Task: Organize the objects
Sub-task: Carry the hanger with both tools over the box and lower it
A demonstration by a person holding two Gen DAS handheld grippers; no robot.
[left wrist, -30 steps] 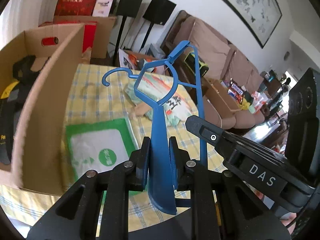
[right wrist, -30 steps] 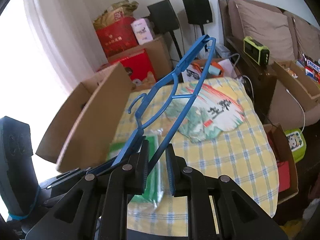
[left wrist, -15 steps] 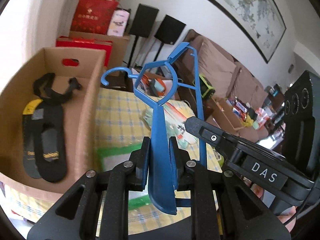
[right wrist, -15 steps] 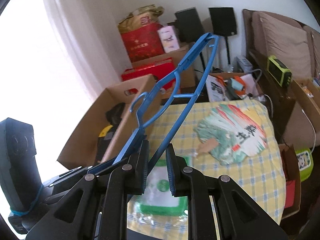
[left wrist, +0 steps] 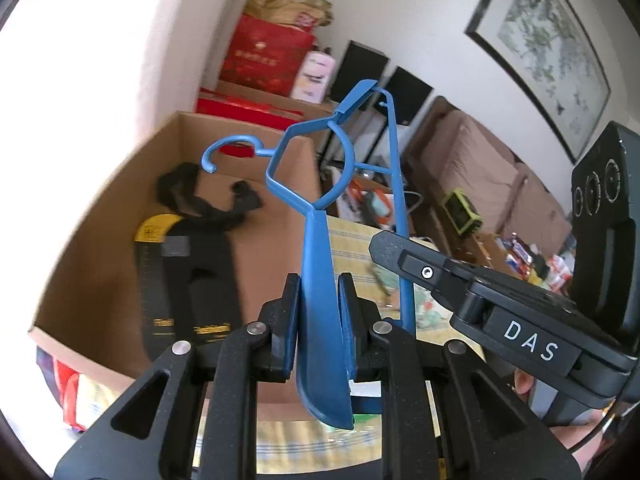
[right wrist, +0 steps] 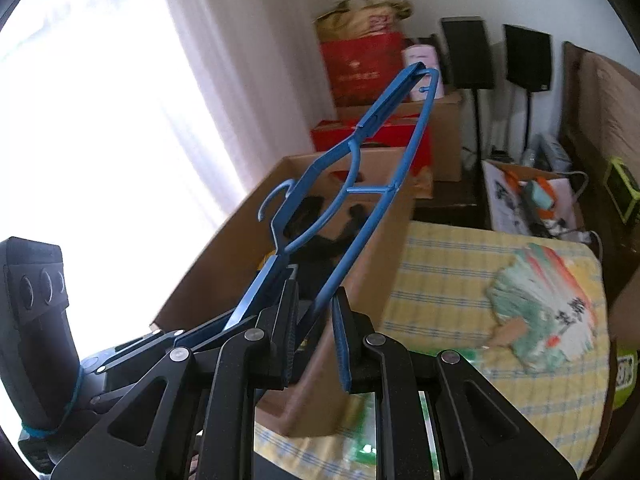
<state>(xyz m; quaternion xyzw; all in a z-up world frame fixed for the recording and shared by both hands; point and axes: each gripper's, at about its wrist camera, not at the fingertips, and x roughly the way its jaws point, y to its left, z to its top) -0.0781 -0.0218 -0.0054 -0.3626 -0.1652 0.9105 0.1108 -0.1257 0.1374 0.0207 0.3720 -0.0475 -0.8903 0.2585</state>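
Both grippers clamped on one blue plastic hanger (left wrist: 320, 248) — held in the air.
Left gripper (left wrist: 318, 320) pinched its flat shoulder end, right gripper (right wrist: 316, 320) its thin bar — over the open cardboard box (left wrist: 100, 240) holding black straps (left wrist: 208, 204).

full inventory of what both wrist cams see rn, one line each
hanger: 1, blue, held in the air over the box's near side
cardboard box: 1, brown, open, on the table
black strapped item: 1, black and yellow, inside the box
tablecloth: 1, yellow check
paper fan: 1, green, white and orange, on the cloth
red boxes: several, stacked by the wall
speakers: 2, black, on stands
sofa: 1, brown
left tongs: shut on the hanger's flat end
right tongs: shut on the hanger's bar
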